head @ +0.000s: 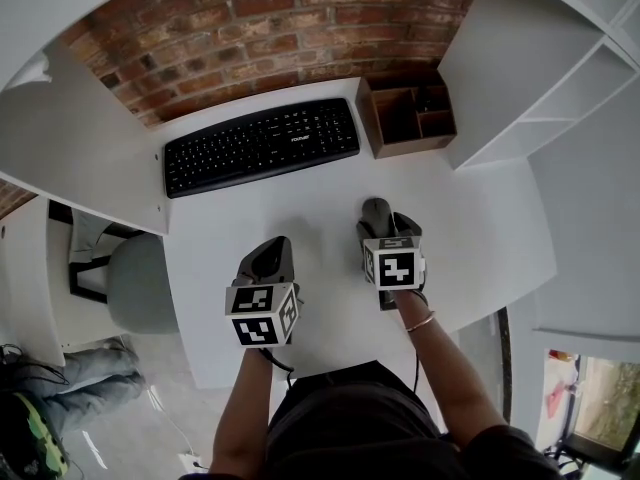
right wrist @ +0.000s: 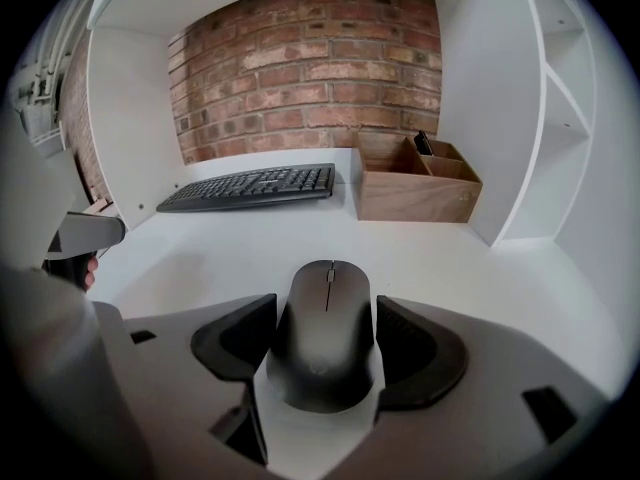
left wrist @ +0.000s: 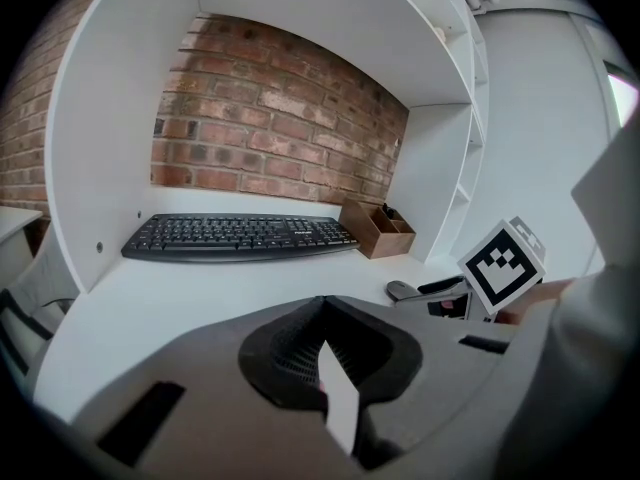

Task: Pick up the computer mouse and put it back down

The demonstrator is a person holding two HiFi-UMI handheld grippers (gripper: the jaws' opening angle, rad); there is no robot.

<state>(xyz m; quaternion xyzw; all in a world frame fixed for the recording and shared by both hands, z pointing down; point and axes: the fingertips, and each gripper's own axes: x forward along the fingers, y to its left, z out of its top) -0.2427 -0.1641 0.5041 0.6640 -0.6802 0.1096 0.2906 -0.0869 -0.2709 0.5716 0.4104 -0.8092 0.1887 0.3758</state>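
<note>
White worktop (head: 300, 208) under us, black keyboard (head: 260, 145) at the back, wooden organiser (head: 405, 118) beside it. Left hand-held gripper (left wrist: 322, 303) is clenched on nothing. Right hand-held gripper (head: 388, 226) is released, jaws spread wide, and the computer mouse (right wrist: 325, 318) sits on the worktop between them.

One overhead, two low toward keyboard (head: 262, 146)
</note>
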